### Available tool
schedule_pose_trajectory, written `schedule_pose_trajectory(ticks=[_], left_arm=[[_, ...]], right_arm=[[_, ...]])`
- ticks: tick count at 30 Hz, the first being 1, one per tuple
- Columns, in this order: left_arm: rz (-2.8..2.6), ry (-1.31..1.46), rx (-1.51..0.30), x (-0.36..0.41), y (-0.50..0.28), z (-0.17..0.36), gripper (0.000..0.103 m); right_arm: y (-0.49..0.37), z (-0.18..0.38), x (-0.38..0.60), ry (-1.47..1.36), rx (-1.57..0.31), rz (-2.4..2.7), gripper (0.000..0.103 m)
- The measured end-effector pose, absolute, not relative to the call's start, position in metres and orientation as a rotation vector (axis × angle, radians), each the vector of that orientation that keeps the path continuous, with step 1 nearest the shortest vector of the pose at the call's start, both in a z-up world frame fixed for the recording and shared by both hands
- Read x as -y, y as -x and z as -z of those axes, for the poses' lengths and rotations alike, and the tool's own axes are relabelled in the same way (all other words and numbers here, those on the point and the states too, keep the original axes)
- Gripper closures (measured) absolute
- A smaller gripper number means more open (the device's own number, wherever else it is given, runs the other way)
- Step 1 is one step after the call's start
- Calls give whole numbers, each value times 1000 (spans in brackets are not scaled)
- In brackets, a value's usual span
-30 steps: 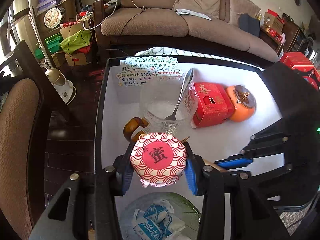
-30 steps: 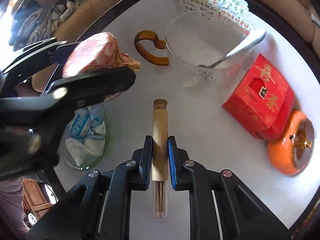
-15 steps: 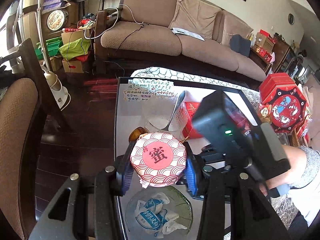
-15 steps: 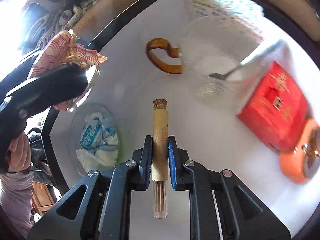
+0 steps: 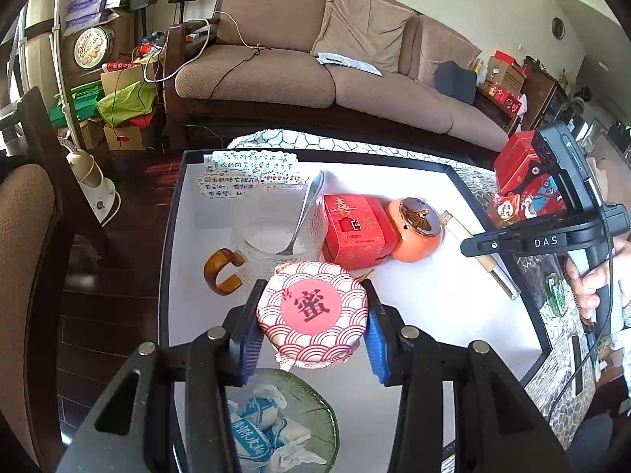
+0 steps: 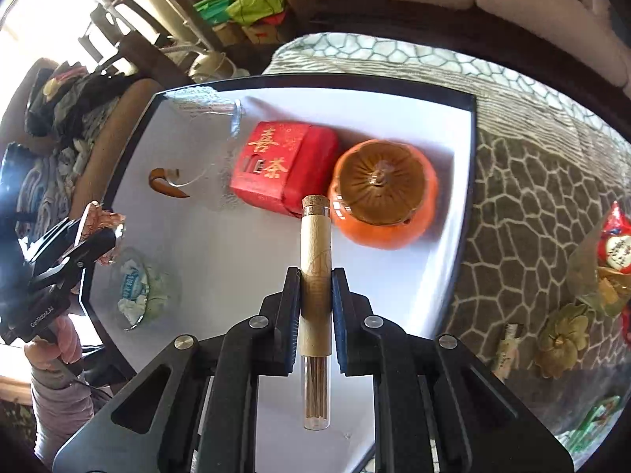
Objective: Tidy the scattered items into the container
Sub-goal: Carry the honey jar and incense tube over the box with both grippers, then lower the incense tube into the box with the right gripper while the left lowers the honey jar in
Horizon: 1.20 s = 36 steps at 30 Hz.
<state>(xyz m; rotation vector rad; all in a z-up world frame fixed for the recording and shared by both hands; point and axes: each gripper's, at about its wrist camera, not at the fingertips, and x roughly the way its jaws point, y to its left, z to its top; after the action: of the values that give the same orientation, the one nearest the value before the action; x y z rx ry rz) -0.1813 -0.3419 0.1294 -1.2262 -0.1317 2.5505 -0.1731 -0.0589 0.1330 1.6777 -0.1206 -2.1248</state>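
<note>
On the white tray (image 5: 414, 295), black-rimmed, sit the containers: a clear glass mug (image 5: 276, 220) with an amber handle (image 5: 223, 272), a metal spoon (image 5: 305, 213) leaning inside it; beside it a red box (image 5: 357, 232) with gold characters, touching an orange pumpkin-shaped jar (image 5: 414, 232) with a brown lid; near the front edge a green glass dish (image 5: 311, 414) holding blue-and-white wrapped packets (image 5: 260, 429). Paper notes (image 5: 248, 175) with handwriting lie at the far edge of the tray. Tray rests on a table covered with a brown cloth (image 6: 532, 197) in a pale net pattern; small ornaments and wrapped sweets lie on the cloth off the tray's right side. Behind: brown sofa (image 5: 315, 71), dark wood floor, chair at left, boxes and a round tin in the corner. Left gripper (image 5: 311, 331): jaws part-way wide, blue pads clamped on a jar (image 5: 311, 311) topped with red-and-white wave-pattern cloth and a pink label, held above the tray over the dish. Right gripper (image 6: 314, 307): jaws narrow, clamped on a slim glass tube (image 6: 315, 276) with cork stopper and tan paper sleeve, thin sticks visible in the clear lower end; tube held above the tray near the pumpkin jar, cork end pointing away from the hand.
</note>
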Motion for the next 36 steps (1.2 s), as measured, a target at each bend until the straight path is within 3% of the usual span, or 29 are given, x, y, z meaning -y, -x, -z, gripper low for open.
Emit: schedule_pose_trajectory(ticks=[9, 22, 25, 27, 30, 34, 36], left_arm=[[-2599, 1243, 194, 364, 187, -131, 59], [-2572, 1261, 161, 361, 189, -119, 59], [-2566, 1271, 154, 360, 188, -116, 59], [-2565, 1278, 143, 358, 187, -114, 59], [-2557, 1289, 136, 358, 188, -110, 59], [-2557, 1287, 95, 356, 190, -107, 59], [-2561, 1282, 61, 352, 190, -106, 59]], right_arm=[[182, -71, 220, -1741, 253, 1892, 89], [207, -21, 209, -1895, 624, 2024, 88], [209, -7, 212, -1960, 643, 1985, 82], [207, -14, 212, -1961, 557, 2019, 71], [201, -39, 207, -1866, 509, 2044, 71], [197, -83, 195, -1608, 725, 1934, 71], [198, -94, 203, -1565, 766, 1801, 60]])
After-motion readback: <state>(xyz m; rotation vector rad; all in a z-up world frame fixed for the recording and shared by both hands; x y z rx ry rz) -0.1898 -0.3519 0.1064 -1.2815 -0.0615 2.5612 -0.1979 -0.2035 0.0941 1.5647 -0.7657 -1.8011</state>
